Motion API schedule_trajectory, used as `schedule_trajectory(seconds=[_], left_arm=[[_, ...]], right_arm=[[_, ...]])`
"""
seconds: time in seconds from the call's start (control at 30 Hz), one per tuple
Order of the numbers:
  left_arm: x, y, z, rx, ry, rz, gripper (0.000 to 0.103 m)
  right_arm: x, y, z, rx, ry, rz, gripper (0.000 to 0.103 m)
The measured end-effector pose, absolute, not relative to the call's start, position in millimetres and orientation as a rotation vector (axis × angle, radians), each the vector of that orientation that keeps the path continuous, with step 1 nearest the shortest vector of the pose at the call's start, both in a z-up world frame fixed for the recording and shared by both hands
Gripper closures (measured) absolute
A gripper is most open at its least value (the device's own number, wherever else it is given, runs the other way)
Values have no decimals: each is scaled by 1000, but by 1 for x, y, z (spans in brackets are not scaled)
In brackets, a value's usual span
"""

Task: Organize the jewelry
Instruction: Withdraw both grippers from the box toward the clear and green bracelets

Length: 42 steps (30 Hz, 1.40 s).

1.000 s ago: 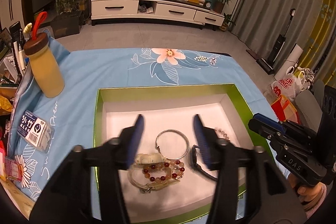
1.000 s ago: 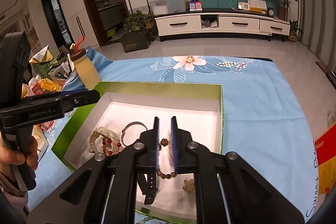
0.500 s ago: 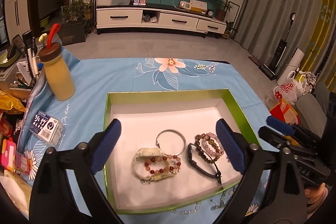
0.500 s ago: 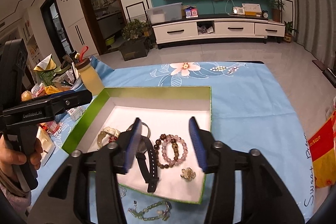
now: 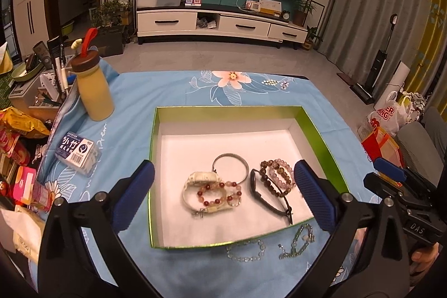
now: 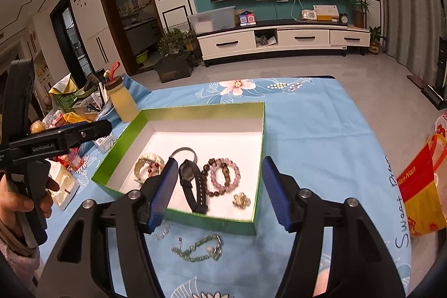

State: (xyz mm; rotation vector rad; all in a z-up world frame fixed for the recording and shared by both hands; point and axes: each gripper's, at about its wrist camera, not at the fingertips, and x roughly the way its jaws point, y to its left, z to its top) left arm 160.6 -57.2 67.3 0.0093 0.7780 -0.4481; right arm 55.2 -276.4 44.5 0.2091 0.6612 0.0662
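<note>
Bead bracelets (image 6: 221,176) between right claw (image 6: 220,189) fingers, untouched

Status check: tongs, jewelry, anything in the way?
Both tongs open and empty, left, right. Watches, bangle, bead bracelets in green box. Clear bead bracelet and green bracelet on cloth outside it. Nothing blocking them.

Your yellow bottle (image 5: 95,91) stands at the blue cloth's (image 5: 156,91) left edge, near a small labelled box (image 5: 78,152).
</note>
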Motion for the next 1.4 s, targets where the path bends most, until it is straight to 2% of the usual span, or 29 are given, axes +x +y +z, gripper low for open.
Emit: schedule_trajectory(seconds=[0.37,0.63,0.8,1.0,1.23,1.33,1.4], left_arm=[[131,-32,57,-60,824,-423,2],[91,2,34,-164,827,-369,2],[67,9,21,-125,818,-333,2],[70,-9,-10,-47,995,-416,2],[80,-26,-29,3,1002,-368,2],[85,-36,-33,9,972,-373,2],[88,-43,-34,25,945,-380,2]], right_arm=[[26,-267,32,211,722,94,31],[7,-259,5,213,804,117,31],[-1,-255,-11,208,842,113,31],[1,-249,-29,206,884,119,31],[11,-246,-44,197,900,113,31],[16,-244,-45,177,889,107,35],[19,-243,-47,163,888,108,44]])
